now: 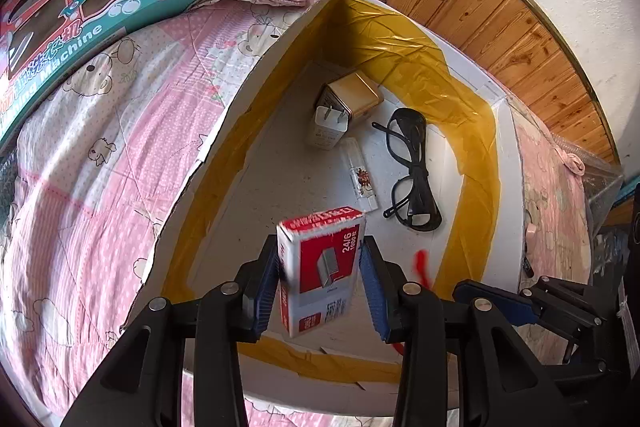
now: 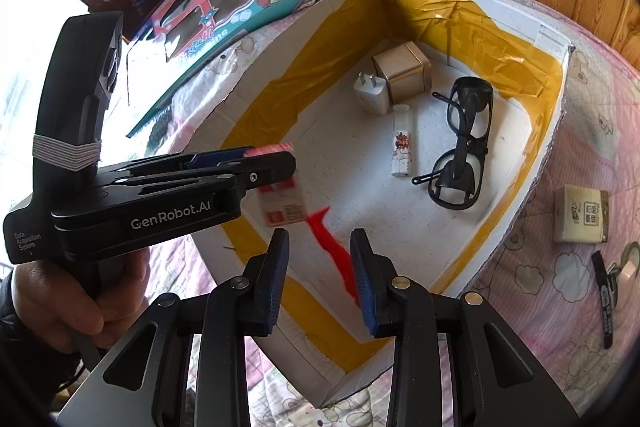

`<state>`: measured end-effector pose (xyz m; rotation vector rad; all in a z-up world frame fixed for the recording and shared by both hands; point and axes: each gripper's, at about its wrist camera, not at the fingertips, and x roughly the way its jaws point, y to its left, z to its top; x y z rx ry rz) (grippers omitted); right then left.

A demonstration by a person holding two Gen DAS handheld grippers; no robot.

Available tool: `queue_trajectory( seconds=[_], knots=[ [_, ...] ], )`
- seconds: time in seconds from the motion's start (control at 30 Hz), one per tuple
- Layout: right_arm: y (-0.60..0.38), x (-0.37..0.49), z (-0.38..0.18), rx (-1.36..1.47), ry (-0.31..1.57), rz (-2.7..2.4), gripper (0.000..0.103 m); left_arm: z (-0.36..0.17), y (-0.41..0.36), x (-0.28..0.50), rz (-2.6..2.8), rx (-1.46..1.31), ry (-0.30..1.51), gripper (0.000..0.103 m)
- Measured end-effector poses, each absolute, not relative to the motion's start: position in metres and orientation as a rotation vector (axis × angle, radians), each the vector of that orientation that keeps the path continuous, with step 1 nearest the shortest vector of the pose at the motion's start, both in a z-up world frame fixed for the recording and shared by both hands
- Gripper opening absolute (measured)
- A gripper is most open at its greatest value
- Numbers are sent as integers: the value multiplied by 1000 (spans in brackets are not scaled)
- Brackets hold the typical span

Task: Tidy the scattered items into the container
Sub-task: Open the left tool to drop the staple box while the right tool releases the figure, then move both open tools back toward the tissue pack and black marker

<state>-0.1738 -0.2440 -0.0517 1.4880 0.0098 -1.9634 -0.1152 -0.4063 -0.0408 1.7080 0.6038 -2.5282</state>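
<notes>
We take the white foam container lined with yellow tape as our landmark; it rests on the pink cartoon-print quilt of the bed. Inside it, toward the far corner, already lie black-framed glasses, a gold square tin, a white plug adapter and a slim white lighter.

Our left tool hangs above the container's near half with its blue pads parted, each a little clear of the red-and-white staple box, which looks blurred, so we judge it is dropping in.

Outside the container's right wall, a small cream box and a black key fob remain. Our right tool sits apart and empty over the near rim.
</notes>
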Motion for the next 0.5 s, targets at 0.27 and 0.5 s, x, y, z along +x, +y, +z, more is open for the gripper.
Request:
queue_trajectory(
  seconds=[0.27, 0.5],
  knots=[
    [-230, -170, -45, 1489, -80, -1957, 34, -32, -412, -114, -2543, 1671, 671, 45],
    [-212, -167, -41, 1477, -163, -1951, 32, -16, -400, -120, -2587, 1661, 685, 45]
  ],
)
